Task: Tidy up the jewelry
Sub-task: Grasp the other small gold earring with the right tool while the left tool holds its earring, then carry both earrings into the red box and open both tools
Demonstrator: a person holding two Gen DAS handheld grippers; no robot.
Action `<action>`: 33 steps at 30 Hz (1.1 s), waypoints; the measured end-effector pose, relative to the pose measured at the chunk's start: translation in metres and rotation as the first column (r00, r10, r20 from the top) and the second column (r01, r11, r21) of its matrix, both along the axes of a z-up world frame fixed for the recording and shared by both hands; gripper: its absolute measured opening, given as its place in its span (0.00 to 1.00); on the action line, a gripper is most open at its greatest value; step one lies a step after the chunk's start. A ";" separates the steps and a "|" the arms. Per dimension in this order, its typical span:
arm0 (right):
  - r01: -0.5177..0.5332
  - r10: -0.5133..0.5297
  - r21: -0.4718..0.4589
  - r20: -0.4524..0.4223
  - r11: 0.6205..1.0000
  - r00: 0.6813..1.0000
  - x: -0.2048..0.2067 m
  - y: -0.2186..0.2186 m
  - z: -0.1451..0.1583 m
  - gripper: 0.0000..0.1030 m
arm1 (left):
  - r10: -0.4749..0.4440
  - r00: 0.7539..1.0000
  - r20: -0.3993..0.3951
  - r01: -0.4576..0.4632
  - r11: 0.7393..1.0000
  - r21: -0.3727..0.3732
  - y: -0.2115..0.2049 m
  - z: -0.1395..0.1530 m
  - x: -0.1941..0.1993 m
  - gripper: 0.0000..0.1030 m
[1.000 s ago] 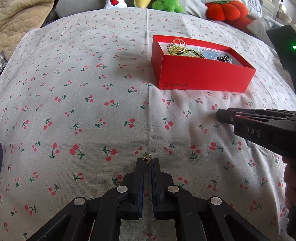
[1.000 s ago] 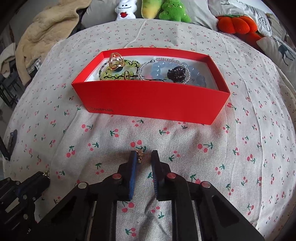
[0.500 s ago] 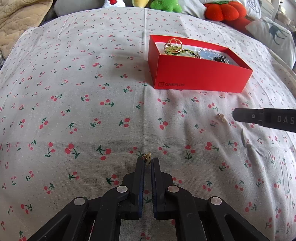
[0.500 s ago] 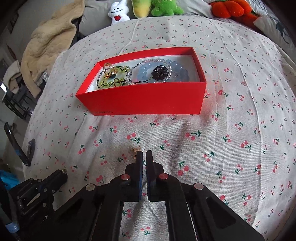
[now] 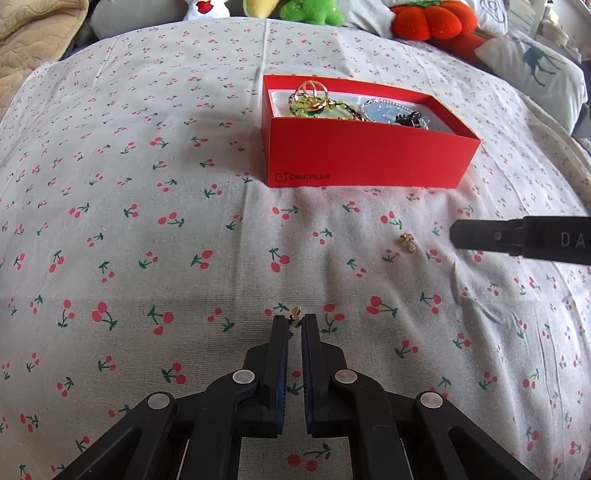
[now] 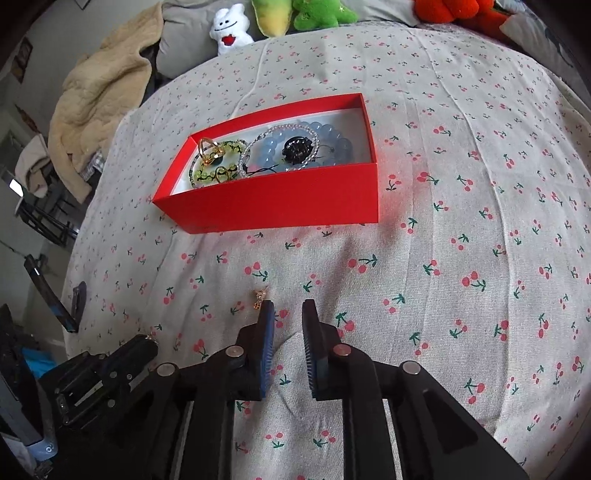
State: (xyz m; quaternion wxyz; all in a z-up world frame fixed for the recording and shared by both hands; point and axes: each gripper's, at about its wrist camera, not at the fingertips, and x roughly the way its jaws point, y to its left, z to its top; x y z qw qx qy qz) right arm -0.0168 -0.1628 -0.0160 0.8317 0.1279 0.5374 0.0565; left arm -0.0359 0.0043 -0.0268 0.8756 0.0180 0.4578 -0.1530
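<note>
My left gripper (image 5: 294,324) is shut on a small gold earring (image 5: 295,316) that sticks out above its tips, just over the cherry-print cloth. A second gold earring (image 6: 259,298) lies on the cloth, just outside the left fingertip of my right gripper (image 6: 288,312). That gripper's jaws are opening with nothing between them. From the left wrist view this loose earring (image 5: 407,242) sits a little left of the right gripper (image 5: 457,234). The red box (image 6: 277,201) beyond holds gold rings (image 6: 208,147), bead bracelets (image 6: 325,134) and a black hair claw (image 6: 297,147).
Plush toys (image 6: 229,33) and a beige blanket (image 6: 99,99) lie at the far edge of the bed. A deer-print pillow (image 5: 535,70) rests at the back right. The left gripper's body (image 6: 110,373) shows at the lower left of the right wrist view, near the bed's edge.
The right gripper's jaws closed beside the loose earring without catching it, then parted again. That gripper drew back to the right, uncovering the earring on the cloth. The left gripper kept still.
</note>
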 end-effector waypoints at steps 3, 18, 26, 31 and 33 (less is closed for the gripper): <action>-0.037 0.037 -0.021 -0.012 0.999 0.999 0.001 0.010 -0.006 0.56 | 0.000 1.000 0.003 0.000 1.000 0.002 -0.001 0.001 0.000 0.04; -0.069 0.081 -0.216 0.051 0.974 0.995 0.010 0.039 -0.028 0.53 | 0.014 1.000 -0.009 -0.014 1.000 0.003 0.011 -0.003 0.001 0.04; -0.059 0.077 -0.232 0.071 0.971 0.994 0.015 0.038 -0.026 0.26 | 0.017 1.000 -0.012 -0.016 1.000 0.010 0.012 -0.004 0.002 0.04; -0.069 0.082 -0.195 0.059 0.978 0.995 0.017 0.034 -0.024 0.07 | 0.015 1.000 -0.011 -0.015 1.000 0.022 0.011 -0.003 0.003 0.04; -0.061 0.069 -0.149 0.051 0.987 0.996 0.018 0.028 -0.022 0.07 | 0.015 1.000 -0.010 -0.015 1.000 0.022 0.011 -0.001 0.003 0.04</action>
